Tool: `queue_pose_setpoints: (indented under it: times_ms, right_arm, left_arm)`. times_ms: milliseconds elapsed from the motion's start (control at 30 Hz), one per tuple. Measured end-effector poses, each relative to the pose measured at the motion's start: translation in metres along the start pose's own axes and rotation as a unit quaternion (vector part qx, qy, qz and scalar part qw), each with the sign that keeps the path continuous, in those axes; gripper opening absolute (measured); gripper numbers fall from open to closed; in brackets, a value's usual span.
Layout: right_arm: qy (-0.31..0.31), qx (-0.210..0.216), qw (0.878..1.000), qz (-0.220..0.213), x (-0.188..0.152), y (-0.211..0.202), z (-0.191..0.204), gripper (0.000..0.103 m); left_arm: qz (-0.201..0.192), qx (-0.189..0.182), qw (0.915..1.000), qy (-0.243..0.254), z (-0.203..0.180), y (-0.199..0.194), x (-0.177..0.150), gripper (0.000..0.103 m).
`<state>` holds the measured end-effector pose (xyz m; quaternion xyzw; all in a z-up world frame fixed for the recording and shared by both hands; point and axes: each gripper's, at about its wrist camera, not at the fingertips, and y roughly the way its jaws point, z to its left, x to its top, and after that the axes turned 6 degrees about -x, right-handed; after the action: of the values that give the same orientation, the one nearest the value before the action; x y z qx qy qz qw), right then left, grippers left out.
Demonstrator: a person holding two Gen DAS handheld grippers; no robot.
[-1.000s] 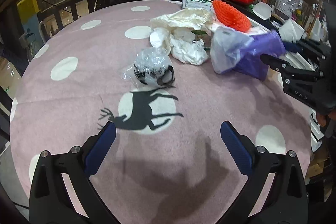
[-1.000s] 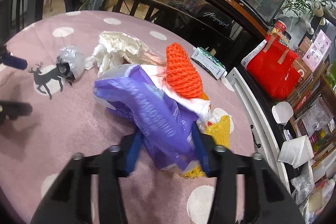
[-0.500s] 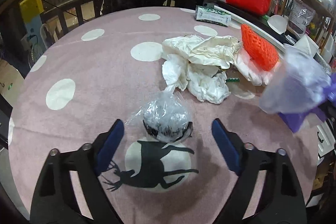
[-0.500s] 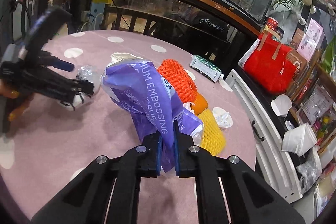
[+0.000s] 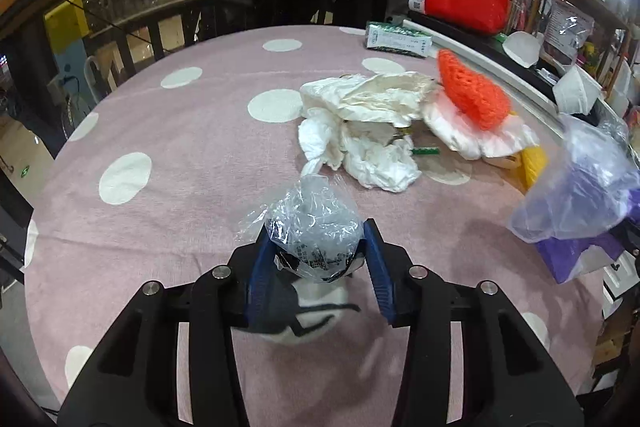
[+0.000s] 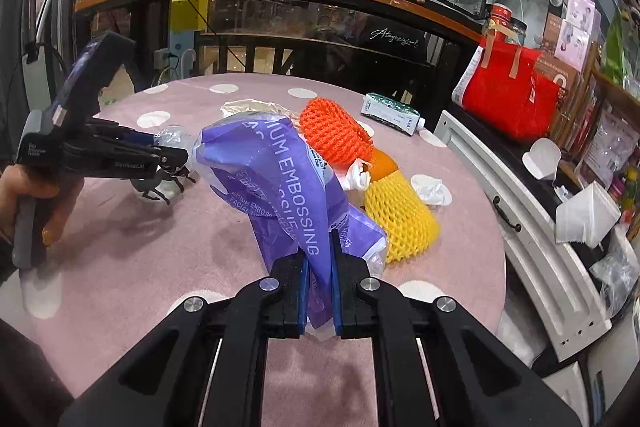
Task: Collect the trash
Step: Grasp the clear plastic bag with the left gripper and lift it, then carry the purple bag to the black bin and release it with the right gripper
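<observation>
Both my grippers tilt down over the table (image 5: 168,147): left gripper (image 5: 318,259) jaws closing around the crumpled clear wrapper (image 5: 314,227), right gripper (image 6: 319,291) jaws clamped on the purple tissue bag (image 6: 280,179), its contents hidden.

So there's a round table with a pink polka-dot cloth (image 5: 168,195), black deer print near the bottom. Right of center sits a pile of crumpled white paper (image 5: 368,123), an orange foam net (image 5: 472,99) and a yellow foam net (image 6: 400,219). A green-and-white box (image 5: 398,39) lies at the upper right edge.
</observation>
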<state>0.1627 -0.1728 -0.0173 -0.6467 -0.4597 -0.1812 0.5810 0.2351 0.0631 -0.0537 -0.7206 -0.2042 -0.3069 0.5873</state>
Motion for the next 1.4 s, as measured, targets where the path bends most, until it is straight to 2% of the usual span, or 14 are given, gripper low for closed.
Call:
queue_pose_setpoints:
  times_ms: [200, 433, 633, 867, 1067, 1133, 1267, 1400]
  right_arm:
    - [0.039, 0.008, 0.999, 0.001, -0.013, -0.014, -0.012, 0.009]
    - [0.069, 0.006, 0.998, 0.001, -0.033, -0.036, -0.024, 0.009]
    - [0.095, -0.029, 0.995, 0.000, -0.047, -0.055, -0.050, 0.009]
    - [0.142, -0.086, 0.986, 0.013, -0.075, -0.069, -0.090, 0.009]
    - [0.173, -0.156, 0.972, 0.038, -0.107, -0.072, -0.128, 0.009]
    - [0.188, -0.180, 0.964, 0.058, -0.122, -0.066, -0.144, 0.009]
    - [0.239, -0.205, 0.942, 0.116, -0.159, -0.042, -0.177, 0.009]
    - [0.285, -0.194, 0.920, 0.187, -0.200, -0.003, -0.199, 0.009]
  left_arm:
    - [-0.033, -0.002, 0.9994, 0.013, -0.023, -0.028, -0.014, 0.044]
    - [-0.050, -0.031, 0.9979, 0.026, -0.057, -0.054, -0.028, 0.044]
    - [-0.065, -0.053, 0.9955, 0.044, -0.087, -0.070, -0.036, 0.044]
    - [-0.062, -0.087, 0.9920, 0.067, -0.121, -0.071, -0.043, 0.044]
    - [-0.053, -0.116, 0.9878, 0.090, -0.151, -0.068, -0.048, 0.045]
    - [-0.049, -0.126, 0.9860, 0.097, -0.161, -0.066, -0.049, 0.044]
    - [-0.042, -0.145, 0.9821, 0.112, -0.181, -0.060, -0.050, 0.045]
    - [-0.038, -0.158, 0.9781, 0.130, -0.201, -0.057, -0.052, 0.045]
